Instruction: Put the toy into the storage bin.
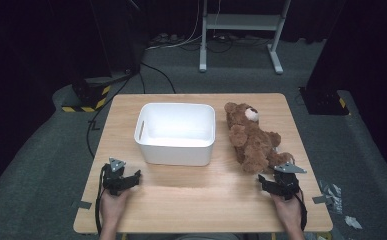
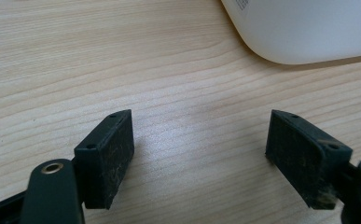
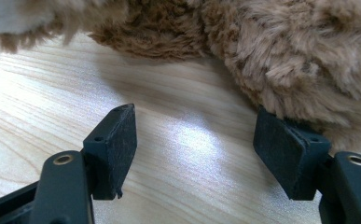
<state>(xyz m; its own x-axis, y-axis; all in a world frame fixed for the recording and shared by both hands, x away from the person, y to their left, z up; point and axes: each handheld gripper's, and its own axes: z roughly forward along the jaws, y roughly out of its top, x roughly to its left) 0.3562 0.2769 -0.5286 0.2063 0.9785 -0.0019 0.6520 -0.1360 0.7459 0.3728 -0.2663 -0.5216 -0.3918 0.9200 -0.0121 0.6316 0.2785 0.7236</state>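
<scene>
Teddy bear (image 1: 253, 138) lies on its back on the wooden table (image 1: 191, 195), right half, head toward the far edge, feet toward the person, just beside the white bin (image 1: 176, 133), which sits mid-table w/ nothing visible inside. Right gripper (image 1: 270, 183) is parked at the near right of the table, right by the bear's feet, hand on it from below. In the right gripper view the jaws are spread wide w/ bare wood between the pads, nothing pinched. Bear fur (image 3: 281, 51) runs across the top of that view, ahead of the tips; one plush lump hangs over the tip of the jaw at the right of that view & looks to be touching or nearly touching its top edge, can't tell which. Jaw at the left of that view is well clear of the fur. So bear is in front of & partly over the jaws, not between them. Left gripper (image 1: 133, 177) sits at the near left of the table, just short of the bin's near left corner. In the left gripper view its jaws are also spread, only wood grain between the pads; the bin's rounded corner (image 2: 304, 32) is ahead & off to the upper right, apart from both tips.
</scene>
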